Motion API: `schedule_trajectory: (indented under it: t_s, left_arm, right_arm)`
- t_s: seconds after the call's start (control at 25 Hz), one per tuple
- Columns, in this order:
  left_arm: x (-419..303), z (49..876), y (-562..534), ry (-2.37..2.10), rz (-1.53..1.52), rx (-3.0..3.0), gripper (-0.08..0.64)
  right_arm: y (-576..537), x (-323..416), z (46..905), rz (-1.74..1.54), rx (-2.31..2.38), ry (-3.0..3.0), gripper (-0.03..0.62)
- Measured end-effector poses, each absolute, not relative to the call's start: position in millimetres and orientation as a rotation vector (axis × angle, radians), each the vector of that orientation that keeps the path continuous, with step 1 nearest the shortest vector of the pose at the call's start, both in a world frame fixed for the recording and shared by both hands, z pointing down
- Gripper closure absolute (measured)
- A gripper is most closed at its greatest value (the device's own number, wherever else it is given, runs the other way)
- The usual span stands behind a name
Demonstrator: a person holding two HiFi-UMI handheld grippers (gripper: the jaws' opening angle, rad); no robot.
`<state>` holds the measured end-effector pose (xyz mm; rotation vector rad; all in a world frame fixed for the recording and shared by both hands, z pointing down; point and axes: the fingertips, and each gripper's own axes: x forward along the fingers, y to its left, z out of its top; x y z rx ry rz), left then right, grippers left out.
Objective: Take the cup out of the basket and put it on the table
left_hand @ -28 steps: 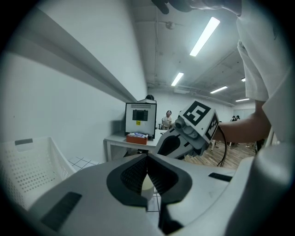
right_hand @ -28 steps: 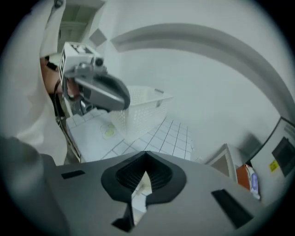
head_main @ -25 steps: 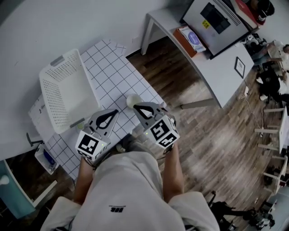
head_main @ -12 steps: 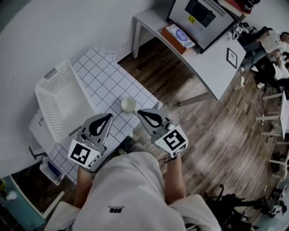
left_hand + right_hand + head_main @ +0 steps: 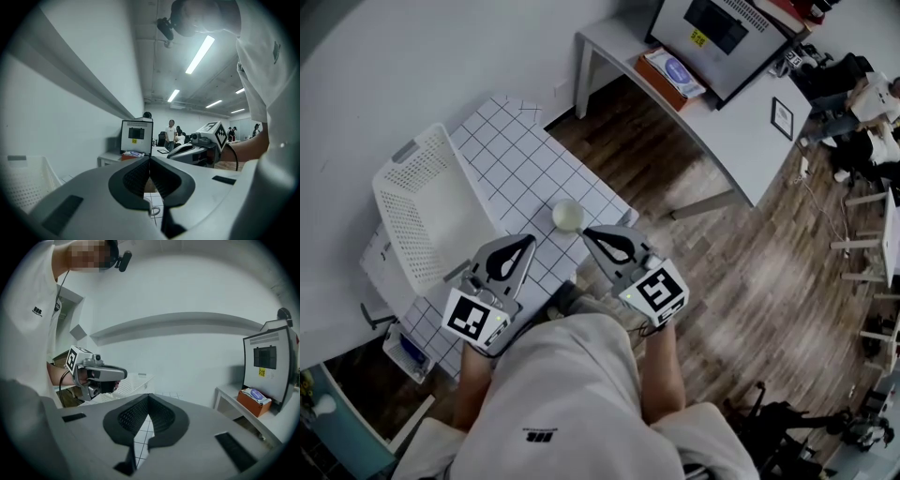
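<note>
The small, round, pale cup (image 5: 567, 216) stands on the white bench with the black grid pattern (image 5: 525, 164). It is toward the bench's near right edge and well clear of the white perforated plastic basket (image 5: 417, 206), which sits at the left of the bench. The cup is upright, as far as the head view shows, and nothing touches it.

The left hand-held gripper (image 5: 529, 241) is held close to the person's body, with its tip pointing toward the bench, near the cup but apart from it. In the left gripper view its jaws (image 5: 150, 161) are clenched, pad against pad, with nothing caught between them. The right hand-held gripper (image 5: 586, 232) is just on the near side of the cup and also apart from it. In the right gripper view its jaws (image 5: 148, 397) are likewise pressed together and empty, with only grid squares showing below them.

Judging from how things lie, the task looks finished: the cup is out of the basket and set down, and both tools have let go of it. The next move probably calls for little more than keeping both hand-held grippers clear of the cup, so that neither tip knocks it toward the bench edge just beside it.
</note>
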<state>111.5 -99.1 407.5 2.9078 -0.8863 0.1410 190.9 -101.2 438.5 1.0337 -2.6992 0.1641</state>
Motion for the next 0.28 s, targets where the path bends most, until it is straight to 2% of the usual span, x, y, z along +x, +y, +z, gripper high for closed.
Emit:
schedule_trajectory:
  t_s: [0.28]
  left_arm:
    - [110.0, 409.8, -99.5, -0.886, 0.162, 2.910, 0.551]
  right_arm:
    - [-100.2, 188.8, 443.6, 0.179, 1.024, -2.687, 0.580]
